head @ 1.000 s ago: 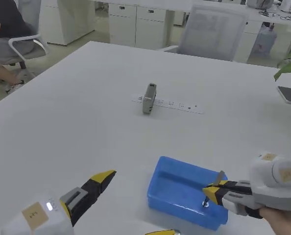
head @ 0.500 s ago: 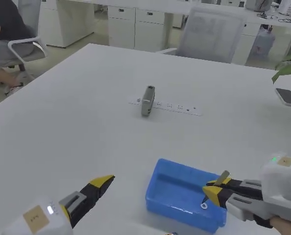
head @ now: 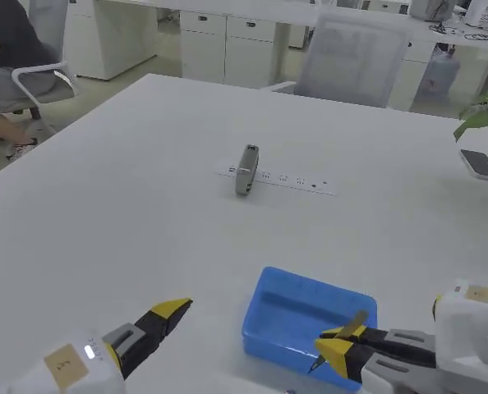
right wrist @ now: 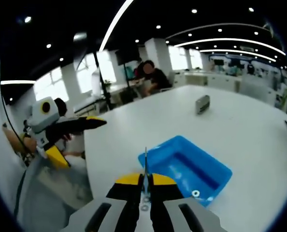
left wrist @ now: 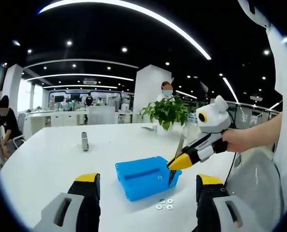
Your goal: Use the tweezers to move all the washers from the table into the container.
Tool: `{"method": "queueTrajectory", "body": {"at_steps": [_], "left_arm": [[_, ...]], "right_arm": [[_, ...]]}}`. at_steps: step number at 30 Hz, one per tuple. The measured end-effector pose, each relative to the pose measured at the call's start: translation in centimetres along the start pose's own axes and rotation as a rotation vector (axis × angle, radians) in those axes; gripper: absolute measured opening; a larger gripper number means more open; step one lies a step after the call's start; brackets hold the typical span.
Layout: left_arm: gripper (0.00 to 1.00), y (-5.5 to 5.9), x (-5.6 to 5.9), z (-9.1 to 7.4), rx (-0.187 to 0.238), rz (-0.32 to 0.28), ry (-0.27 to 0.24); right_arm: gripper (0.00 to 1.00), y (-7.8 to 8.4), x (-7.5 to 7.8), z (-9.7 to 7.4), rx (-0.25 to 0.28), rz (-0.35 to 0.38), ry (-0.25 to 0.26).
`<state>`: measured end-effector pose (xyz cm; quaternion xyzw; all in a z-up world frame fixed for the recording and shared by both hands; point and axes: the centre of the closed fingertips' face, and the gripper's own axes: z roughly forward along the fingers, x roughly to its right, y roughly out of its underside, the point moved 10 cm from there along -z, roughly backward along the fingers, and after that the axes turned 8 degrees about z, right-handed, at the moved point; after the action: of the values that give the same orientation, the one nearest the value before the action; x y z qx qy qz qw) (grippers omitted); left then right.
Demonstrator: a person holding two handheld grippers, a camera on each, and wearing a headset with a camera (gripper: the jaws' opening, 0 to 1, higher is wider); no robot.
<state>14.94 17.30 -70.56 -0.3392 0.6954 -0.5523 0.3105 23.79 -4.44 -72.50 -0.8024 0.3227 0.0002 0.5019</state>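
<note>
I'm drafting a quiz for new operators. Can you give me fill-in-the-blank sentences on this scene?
The container is ____ in colour.
The right gripper is shut on the ____.
The left gripper has its jaws ____.
Loose washers lie on the ____ near the container.
Missing words: blue; tweezers; open; table.
</note>
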Motion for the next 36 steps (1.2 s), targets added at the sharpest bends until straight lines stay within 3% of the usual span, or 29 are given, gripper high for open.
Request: {"method": "queueTrajectory", "body": {"at_steps": [6, 9, 18, 27, 29, 36], "left_arm": [[0.82, 0.1, 0.1, 0.0, -0.012, 0.007, 0.007], [0.82, 0.1, 0.1, 0.0, -0.015, 0.012, 0.007], [0.82, 0.2, 0.1, 0.0, -0.022, 0.015, 0.006], [0.81, 0.3, 0.2, 0.1, -0.048, 0.044, 0.013], [0.81, 0.3, 0.2, 0.1, -0.050, 0.046, 0.014], [0.81, 0.3, 0.2, 0.1, -0.054, 0.049, 0.016]], "right_arm": [[0.03, 2.0, -0.5, 1.1, -0.069, -0.027, -0.015], [0.03, 3.0, 0.1, 1.7, -0.082, -0.024, -0.018], [0.03, 3.1, 0.2, 2.4, -0.133, -0.057, -0.030], [0.03, 2.9, -0.1, 2.3, -0.136, -0.074, -0.041], [0.03, 3.3, -0.1, 2.4, -0.160, -0.098, -0.033], [0.03, 3.3, -0.3, 2.3, -0.141, -0.080, -0.048]]}}
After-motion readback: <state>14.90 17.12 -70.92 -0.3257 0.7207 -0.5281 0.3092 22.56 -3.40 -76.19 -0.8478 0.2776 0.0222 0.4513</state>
